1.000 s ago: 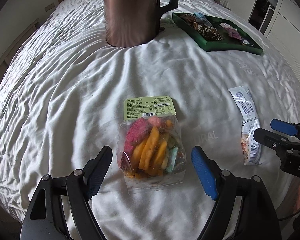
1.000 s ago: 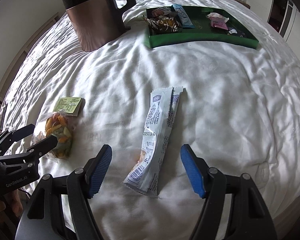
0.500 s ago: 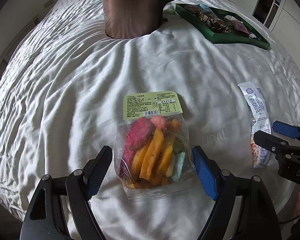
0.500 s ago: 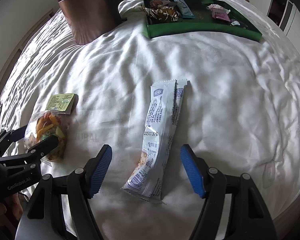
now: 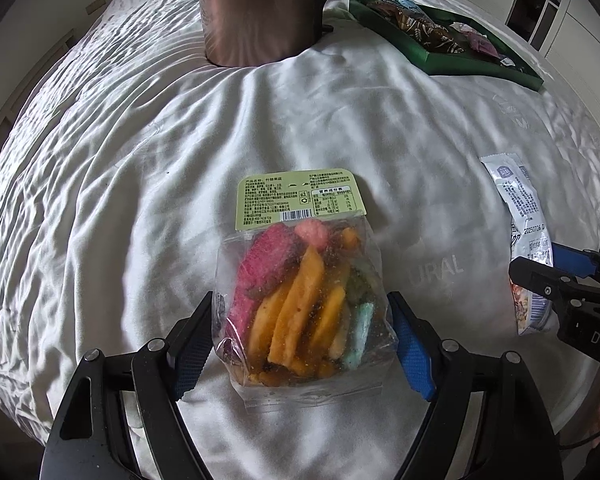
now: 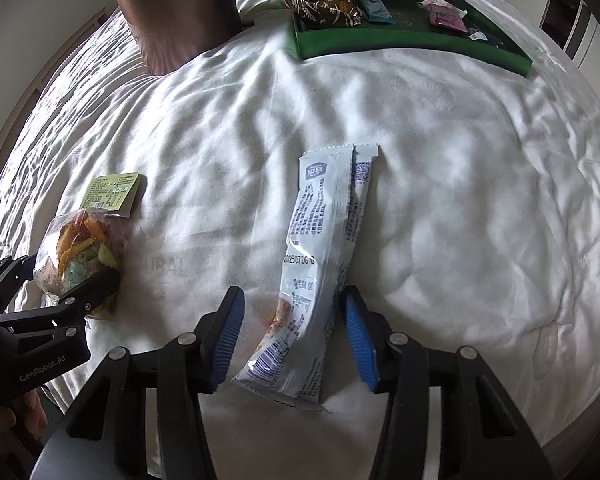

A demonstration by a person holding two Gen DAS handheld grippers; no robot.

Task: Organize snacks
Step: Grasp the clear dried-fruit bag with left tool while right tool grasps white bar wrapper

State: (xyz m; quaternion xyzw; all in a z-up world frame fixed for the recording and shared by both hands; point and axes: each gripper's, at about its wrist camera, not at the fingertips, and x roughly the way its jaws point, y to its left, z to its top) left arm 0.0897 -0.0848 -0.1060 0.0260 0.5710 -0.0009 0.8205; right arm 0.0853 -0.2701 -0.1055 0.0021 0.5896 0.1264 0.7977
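A clear bag of colourful dried fruit chips (image 5: 300, 300) with a green label lies on the white bedsheet. My left gripper (image 5: 302, 340) is open, its jaws on either side of the bag's lower half. The bag also shows in the right wrist view (image 6: 82, 248). A long white snack packet (image 6: 320, 264) lies lengthwise on the sheet. My right gripper (image 6: 292, 336) is open and straddles the packet's near end. The packet also shows in the left wrist view (image 5: 520, 216).
A green tray (image 6: 400, 46) holding several wrapped snacks sits at the far side of the bed (image 6: 440, 184). A copper-coloured kettle (image 5: 256, 8) with a black handle stands far left of the tray. White cabinets line the far right.
Both grippers have moved forward and down over their snacks. The left jaws now flank the fruit bag, the right jaws flank the packet's near end. Both jaws have narrowed slightly.
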